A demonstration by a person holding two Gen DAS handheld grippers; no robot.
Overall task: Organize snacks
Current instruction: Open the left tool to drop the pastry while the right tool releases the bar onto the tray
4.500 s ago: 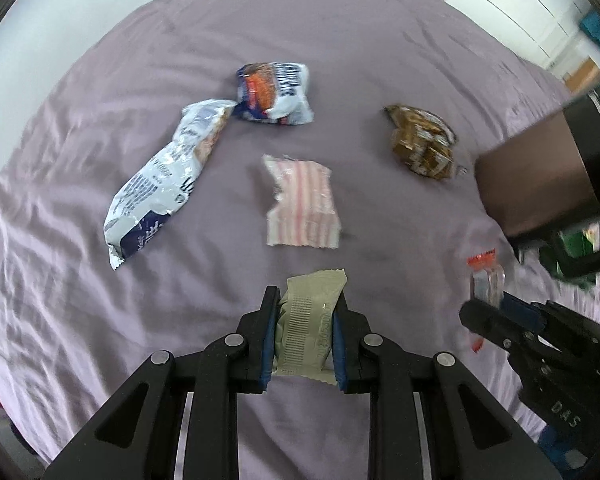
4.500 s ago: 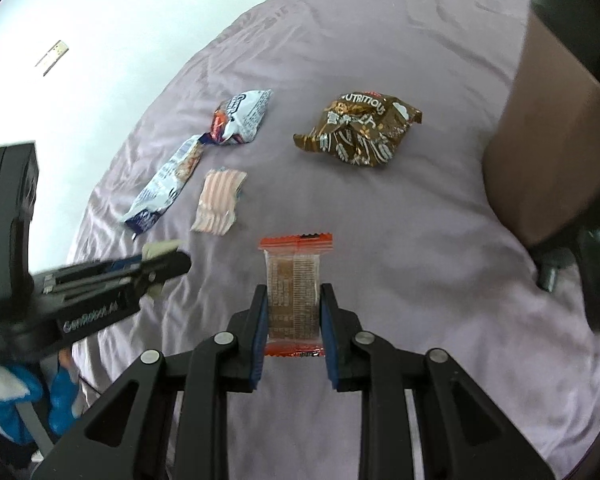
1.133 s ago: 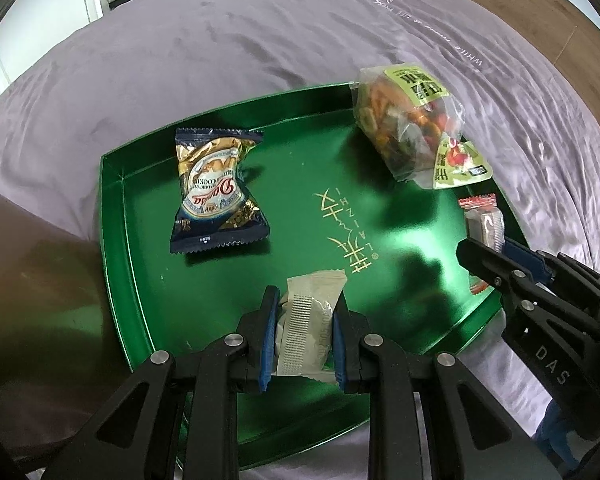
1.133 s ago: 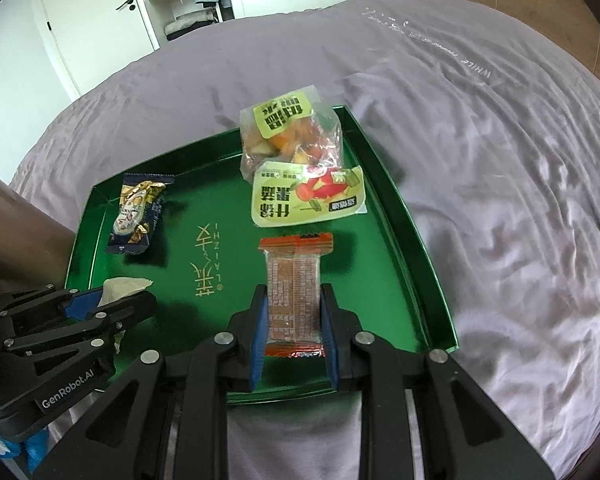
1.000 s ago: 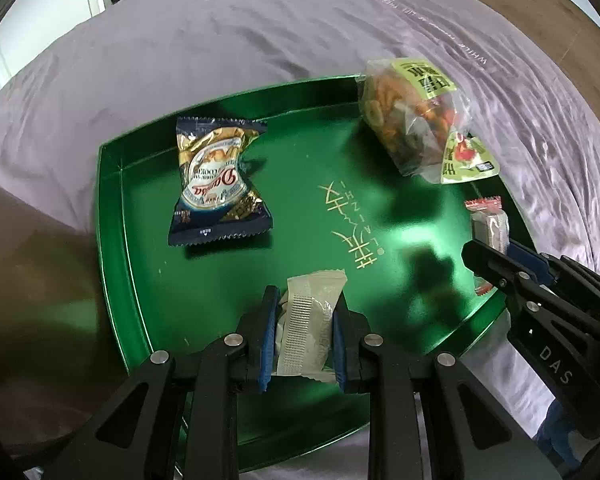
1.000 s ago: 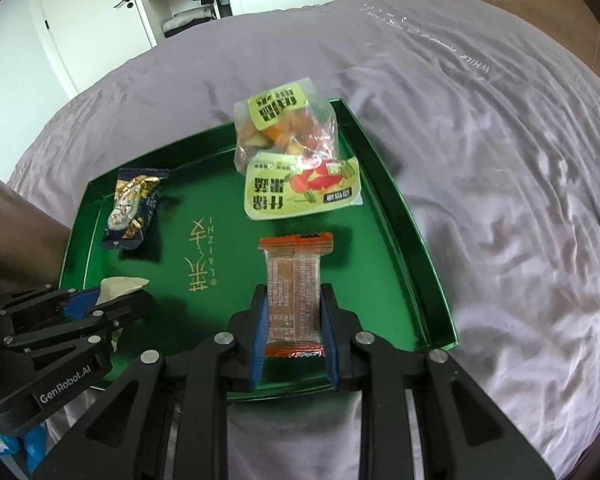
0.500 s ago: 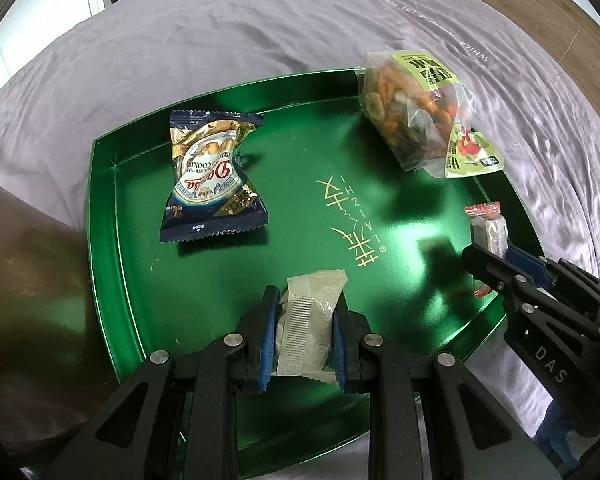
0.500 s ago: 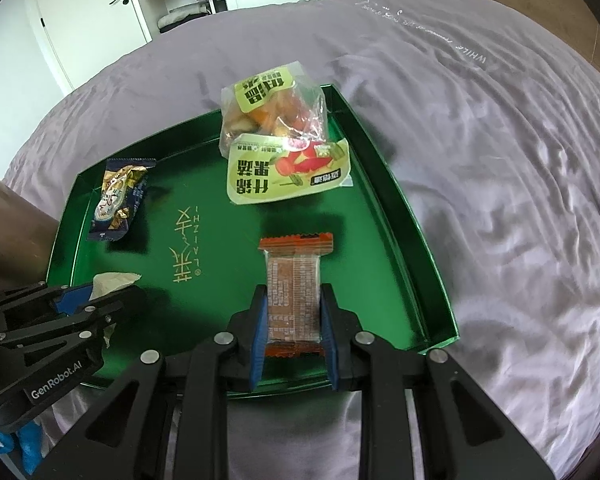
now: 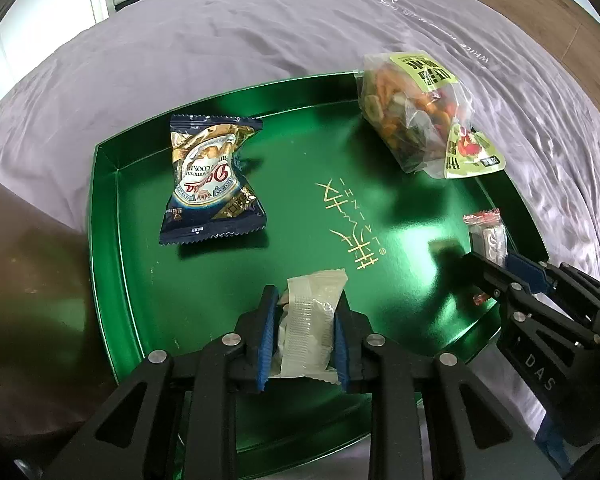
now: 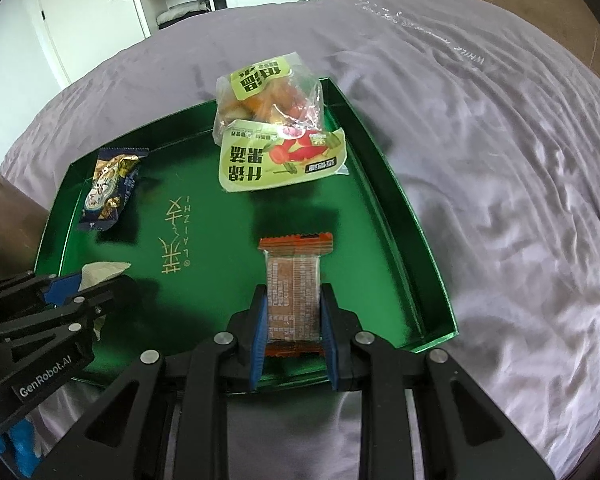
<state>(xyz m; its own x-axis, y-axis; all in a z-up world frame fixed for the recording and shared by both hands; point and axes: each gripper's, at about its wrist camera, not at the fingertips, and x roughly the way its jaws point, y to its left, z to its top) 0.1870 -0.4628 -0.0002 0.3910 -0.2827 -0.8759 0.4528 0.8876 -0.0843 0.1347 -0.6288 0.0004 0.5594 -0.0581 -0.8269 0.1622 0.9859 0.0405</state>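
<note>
Green lacquered metal forms the tray (image 9: 108, 264) that rests on the mauve bed (image 10: 500, 168), and we hold both loads above its near half. Our left claw (image 9: 303, 332) pinches a pale beige packet (image 9: 310, 320) over the tray's near-left area; our right claw (image 10: 294, 330) pinches an orange-ended bar (image 10: 294, 284) over the near-right area, close to the right rim.

Two snacks already lie inside: a blue-and-gold cookie pack (image 9: 210, 184) toward the far-left corner, and a clear bag of mixed vegetable crisps (image 10: 276, 128) at the far-right corner, its edge apparently resting on the rim.

Risks we judge from this arrangement:

- The bar hangs near the tray's near and right rims. Released from here, it could land on the lip and tip out onto the bed.
- Both packets look soft and slippery, and the beige one bulges between the pads. A slow release may let it stick to one pad and fall skewed.
- The two claws work close together. Drifting inward, they could collide.
- The tray sits on soft bedding. A downward press on the near edge could tilt it and send the snacks inside sliding.
- A brown object (image 9: 24, 304) looms at the left and crowds the left claw's path.
</note>
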